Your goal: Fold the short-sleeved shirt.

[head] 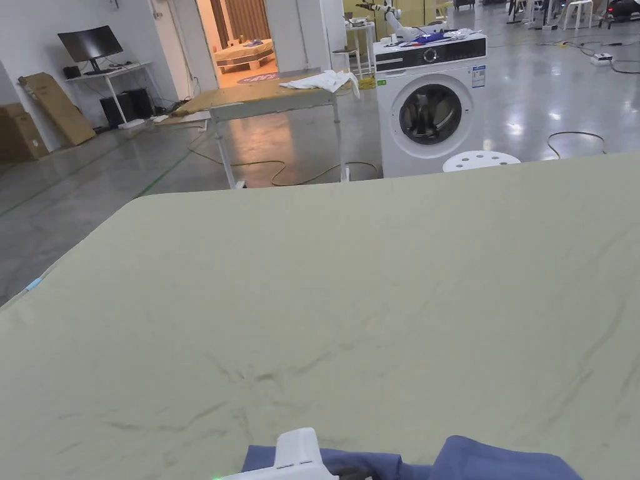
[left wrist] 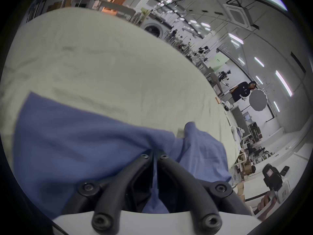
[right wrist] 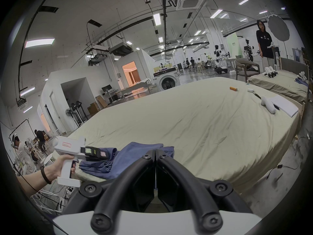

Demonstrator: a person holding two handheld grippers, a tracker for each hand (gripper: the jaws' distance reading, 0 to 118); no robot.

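Note:
A blue short-sleeved shirt [head: 500, 462] lies bunched at the near edge of a bed with a pale green sheet [head: 375, 281]. In the left gripper view the left gripper [left wrist: 154, 157] is shut on a fold of the shirt [left wrist: 76, 145], and blue cloth runs down between its jaws. The right gripper view shows the left gripper [right wrist: 105, 154] held by a hand, at the left end of the shirt [right wrist: 135, 154]. The right gripper [right wrist: 155, 151] has its jaws pressed together just in front of the shirt, with no cloth seen between them. It [left wrist: 270, 173] hangs off the bed's right side, apart from the shirt.
Far across the sheet lie an orange cylinder [right wrist: 233, 88], a white hand-held device [right wrist: 268, 105] and a notepad [right wrist: 285, 105]. A person [right wrist: 264, 42] stands beyond a second bed [right wrist: 277, 84]. A washing machine [head: 431, 106] and a white stool [head: 480, 160] stand behind the bed.

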